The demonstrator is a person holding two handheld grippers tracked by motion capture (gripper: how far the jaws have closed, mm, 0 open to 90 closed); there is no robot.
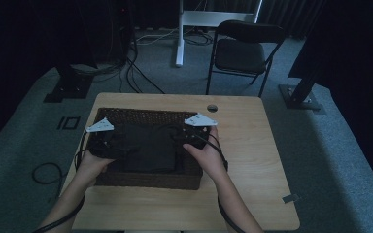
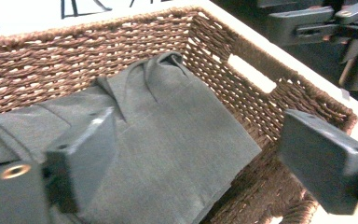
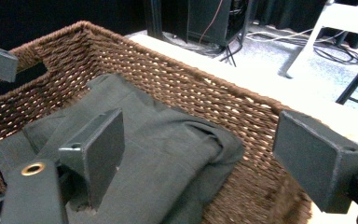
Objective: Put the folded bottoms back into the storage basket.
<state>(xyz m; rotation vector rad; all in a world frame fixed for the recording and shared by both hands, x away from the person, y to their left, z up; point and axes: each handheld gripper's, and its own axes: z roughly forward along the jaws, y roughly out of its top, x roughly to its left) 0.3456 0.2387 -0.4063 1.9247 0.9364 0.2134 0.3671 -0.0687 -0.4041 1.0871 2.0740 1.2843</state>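
The folded grey cloth (image 1: 148,148) lies flat on the floor of the wicker basket (image 1: 141,115), its long side running left to right across the table, and it sits directly under and between the two hands. The left gripper (image 1: 110,145) hangs over the cloth's left end, the right gripper (image 1: 183,138) over its right end, so each is about equally near its own end. In the left gripper view the cloth (image 2: 168,135) lies just beneath the jaws, a bunched corner pointing toward the basket's far wall (image 2: 74,56); the jaws stand wide apart, and the pictures show nothing pinched between them, though one jaw hangs so close over the fabric that I cannot tell whether it brushes it. In the right gripper view the jaws are likewise spread wide, one low over the cloth (image 3: 168,140), the other out beyond the basket rim (image 3: 242,100), clamping nothing
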